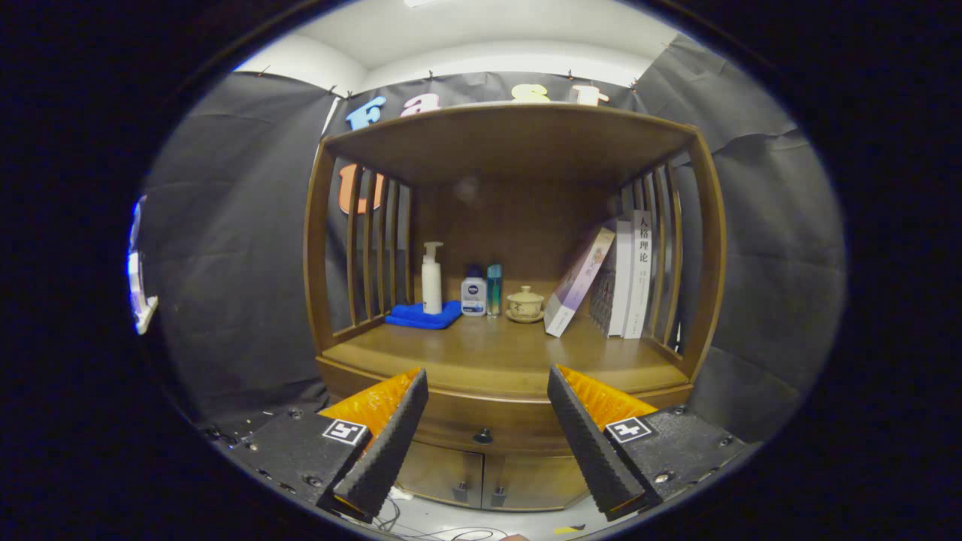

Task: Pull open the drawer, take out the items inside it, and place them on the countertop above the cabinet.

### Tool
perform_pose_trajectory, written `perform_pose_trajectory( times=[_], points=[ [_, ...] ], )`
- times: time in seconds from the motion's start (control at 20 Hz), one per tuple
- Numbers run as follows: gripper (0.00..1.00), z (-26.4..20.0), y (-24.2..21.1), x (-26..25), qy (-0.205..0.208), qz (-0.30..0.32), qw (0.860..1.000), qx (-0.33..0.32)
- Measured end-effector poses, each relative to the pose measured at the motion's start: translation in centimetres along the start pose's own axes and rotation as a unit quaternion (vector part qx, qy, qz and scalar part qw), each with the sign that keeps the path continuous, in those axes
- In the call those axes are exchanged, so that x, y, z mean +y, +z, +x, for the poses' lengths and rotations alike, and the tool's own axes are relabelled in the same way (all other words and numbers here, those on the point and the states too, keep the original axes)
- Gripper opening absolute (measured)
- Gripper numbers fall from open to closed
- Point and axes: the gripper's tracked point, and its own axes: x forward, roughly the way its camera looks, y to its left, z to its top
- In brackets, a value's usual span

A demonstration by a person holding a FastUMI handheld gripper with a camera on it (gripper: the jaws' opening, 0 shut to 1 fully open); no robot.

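Claw (487, 383): wide open, empty | Drawer (481, 430): shut, under the countertop (496, 353) front edge, knob (482, 436) between the fingers | Step: reach the knob | Tip: centre on knob, close squarely, pull straight out.

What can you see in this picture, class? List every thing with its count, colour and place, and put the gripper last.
cabinet: one, brown wood, ahead of the fingers
drawer knob: one, dark, between the fingers, drawer shut
lower doors: two, brown, below the drawer
cloth: one, blue, countertop left
pump bottle: one, white, on the cloth
small bottles: two, white and teal, beside the cloth
lidded cup: one, cream, centre
books: several, pale, right, one leaning
gripper: one, open, holding nothing
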Motion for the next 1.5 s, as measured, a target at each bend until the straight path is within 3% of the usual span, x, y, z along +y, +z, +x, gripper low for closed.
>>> perform_pose_trajectory(
  times=[0.5, 0.8, 1.05, 1.2, 1.5],
  points=[
    [0.96, 7.6, -10.0, 0.5, -0.024, 0.037, 0.997, 0.056],
    [0.76, 9.4, -12.1, -0.9, -0.065, 0.000, 0.997, 0.051],
    [0.32, 10.2, -12.9, -0.2, -0.070, -0.014, 0.996, 0.048],
    [0.31, 10.1, -13.1, -0.3, -0.085, -0.028, 0.995, 0.043],
    [0.22, 10.1, -13.2, -0.2, -0.079, 0.002, 0.995, 0.060]
  ],
)
